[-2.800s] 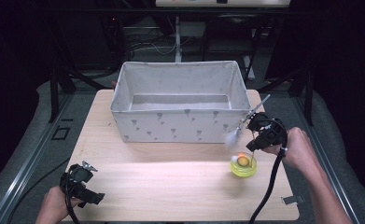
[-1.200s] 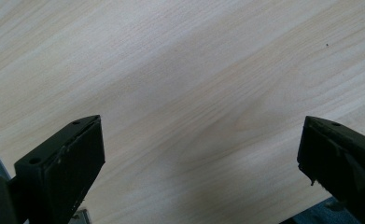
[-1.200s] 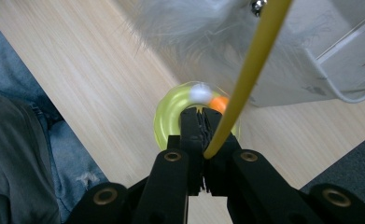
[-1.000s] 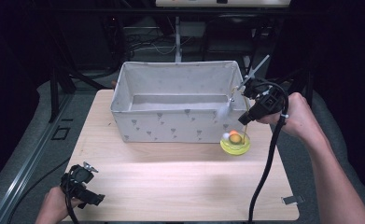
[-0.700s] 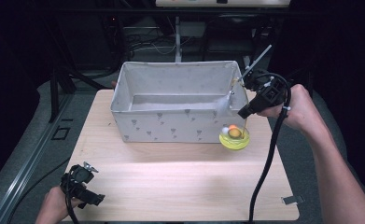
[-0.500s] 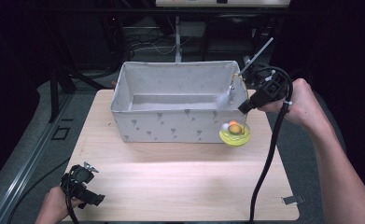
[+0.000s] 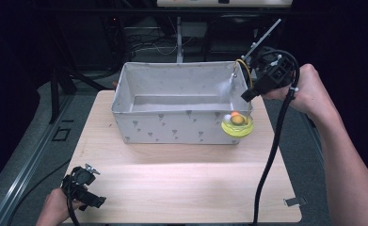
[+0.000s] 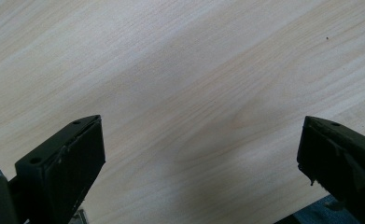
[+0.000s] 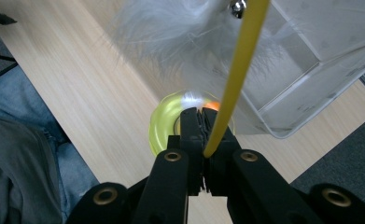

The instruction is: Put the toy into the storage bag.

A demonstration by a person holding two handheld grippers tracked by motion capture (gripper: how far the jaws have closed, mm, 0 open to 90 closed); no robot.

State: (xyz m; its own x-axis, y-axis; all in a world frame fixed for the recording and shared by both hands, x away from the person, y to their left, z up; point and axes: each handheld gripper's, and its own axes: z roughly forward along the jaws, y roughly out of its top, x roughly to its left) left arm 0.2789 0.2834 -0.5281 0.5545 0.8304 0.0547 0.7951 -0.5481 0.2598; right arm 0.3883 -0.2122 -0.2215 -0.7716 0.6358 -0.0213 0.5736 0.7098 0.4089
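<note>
Yellow toy (image 7: 237,125), a small dish with an orange ball, hangs beside the fabric box (image 7: 181,110) because my right gripper (image 9: 202,122) pinches its thin wand (image 9: 236,74), probably to carry it over the wall. My left gripper (image 8: 199,154) rests spread above the wooden surface (image 7: 181,183), unneeded.
</note>
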